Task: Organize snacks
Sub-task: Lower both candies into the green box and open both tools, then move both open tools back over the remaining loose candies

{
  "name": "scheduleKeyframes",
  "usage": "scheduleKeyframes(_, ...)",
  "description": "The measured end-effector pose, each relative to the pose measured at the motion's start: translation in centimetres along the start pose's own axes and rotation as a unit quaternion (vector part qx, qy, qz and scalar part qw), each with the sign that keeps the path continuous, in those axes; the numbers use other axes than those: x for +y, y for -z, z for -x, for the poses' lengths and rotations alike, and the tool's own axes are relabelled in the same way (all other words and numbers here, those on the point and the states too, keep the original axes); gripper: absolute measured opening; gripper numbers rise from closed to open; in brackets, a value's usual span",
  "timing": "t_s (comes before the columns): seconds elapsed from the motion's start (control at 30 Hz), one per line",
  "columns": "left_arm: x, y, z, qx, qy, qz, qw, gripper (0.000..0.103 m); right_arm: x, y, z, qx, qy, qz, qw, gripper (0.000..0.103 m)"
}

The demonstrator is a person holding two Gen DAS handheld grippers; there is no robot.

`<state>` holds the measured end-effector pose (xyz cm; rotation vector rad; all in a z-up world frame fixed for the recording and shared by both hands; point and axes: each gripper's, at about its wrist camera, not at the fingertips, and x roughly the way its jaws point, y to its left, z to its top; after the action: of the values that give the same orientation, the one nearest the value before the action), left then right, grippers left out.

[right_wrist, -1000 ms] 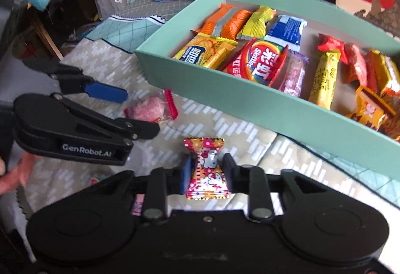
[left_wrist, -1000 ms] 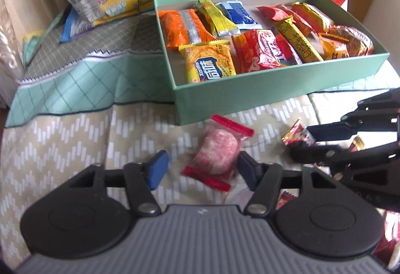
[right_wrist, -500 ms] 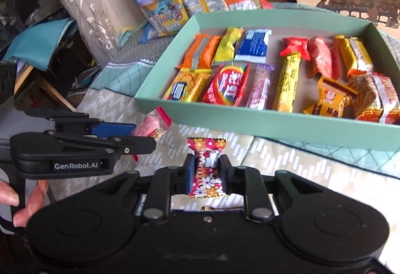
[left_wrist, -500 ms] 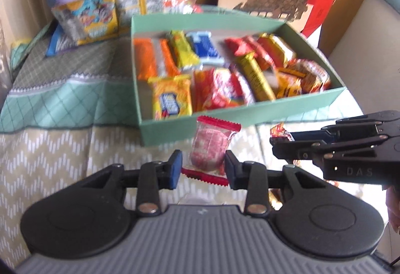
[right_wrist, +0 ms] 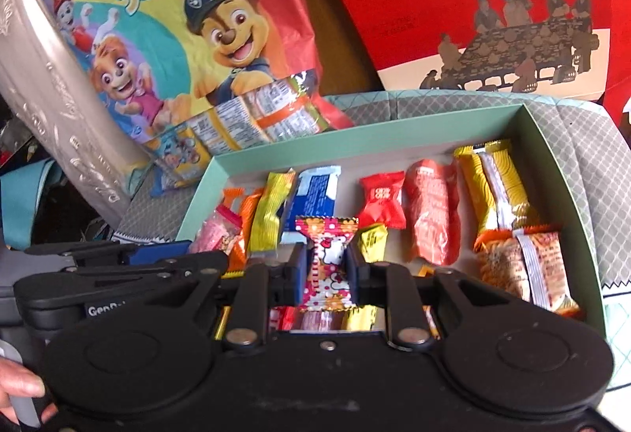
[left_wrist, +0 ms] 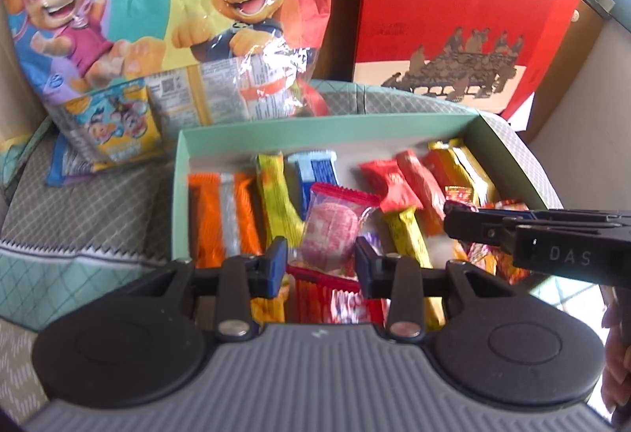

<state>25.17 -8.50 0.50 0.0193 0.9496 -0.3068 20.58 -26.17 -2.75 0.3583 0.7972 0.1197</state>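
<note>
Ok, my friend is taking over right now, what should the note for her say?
Left claw: shut on the pink snack, held over the green box.
Right claw: shut on the kitty candy, also over the box.
Done: both snacks are picked up, and many others already lie in the box, like the blue packet and the red candy.
Left: open each claw to drop its snack into a free spot, probably the bare middle strip.

The right gripper (right_wrist: 326, 270) hides the green box's (right_wrist: 560, 171) near wall, seemingly.
</note>
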Motion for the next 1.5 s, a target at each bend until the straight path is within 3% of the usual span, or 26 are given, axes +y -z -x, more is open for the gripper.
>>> scheduleKeyframes(0.43,0.0,-1.5,-4.6,0.019,-0.012,0.005,0.9997,0.038,0.5,-2.7,-5.0,-0.007,-0.003,-0.004,1.000,0.024)
scheduleKeyframes(0.47,-0.1,-1.4,-4.7,0.018,-0.019,0.006,0.9996,0.041,0.6,-2.7,-5.0,-0.010,-0.001,-0.002,1.000,0.032)
scheduleKeyframes(0.5,-0.1,-1.3,-4.8,0.020,-0.024,0.007,0.9995,0.060,0.5,-2.7,-4.9,-0.013,-0.003,-0.004,1.000,0.040)
scheduleKeyframes(0.53,-0.1,-1.1,-4.8,0.019,-0.028,0.008,0.9994,0.078,0.5,-2.6,-4.9,-0.015,-0.005,-0.006,1.000,0.054)
scheduleKeyframes(0.57,0.0,-1.0,-4.6,0.013,-0.034,0.007,0.9993,0.084,0.5,-2.5,-4.6,-0.019,-0.004,-0.007,1.000,0.069)
scheduleKeyframes(0.63,0.1,-0.8,-4.4,0.011,-0.040,0.009,0.9991,0.092,0.4,-2.2,-4.0,-0.028,0.002,-0.007,1.000,0.085)
scheduleKeyframes(0.77,0.3,-0.4,-4.2,0.019,-0.038,0.019,0.9989,0.100,0.1,-1.7,-3.2,-0.027,0.004,-0.017,0.999,0.100)
scheduleKeyframes(1.13,-0.8,1.1,-0.9,0.018,-0.036,0.009,0.9991,0.103,0.4,0.3,0.3,-0.021,0.008,-0.014,1.000,0.103)
scheduleKeyframes(1.5,-2.1,5.8,3.7,0.024,-0.022,-0.010,0.9994,0.103,1.2,4.8,5.5,-0.014,0.011,-0.016,1.000,0.103)
